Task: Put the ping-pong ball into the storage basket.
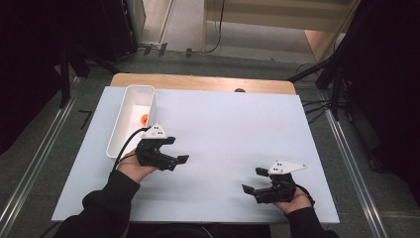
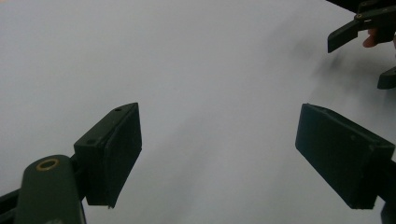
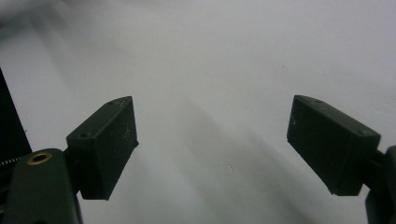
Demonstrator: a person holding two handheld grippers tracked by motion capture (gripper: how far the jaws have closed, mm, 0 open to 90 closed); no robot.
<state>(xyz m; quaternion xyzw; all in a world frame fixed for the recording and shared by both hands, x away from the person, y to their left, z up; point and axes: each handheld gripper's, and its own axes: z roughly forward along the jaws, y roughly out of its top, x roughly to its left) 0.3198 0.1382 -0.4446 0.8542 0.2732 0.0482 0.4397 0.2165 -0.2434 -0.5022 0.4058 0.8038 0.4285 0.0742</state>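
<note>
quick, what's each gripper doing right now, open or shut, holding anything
left gripper: open, nothing between its jaws, over the bare white table.
right gripper: open, nothing between its jaws, also over the table.

No legible text, label, number or sign anywhere.

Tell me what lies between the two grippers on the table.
Nothing: bare white table separates the left gripper from the right gripper, as the high view shows.
</note>
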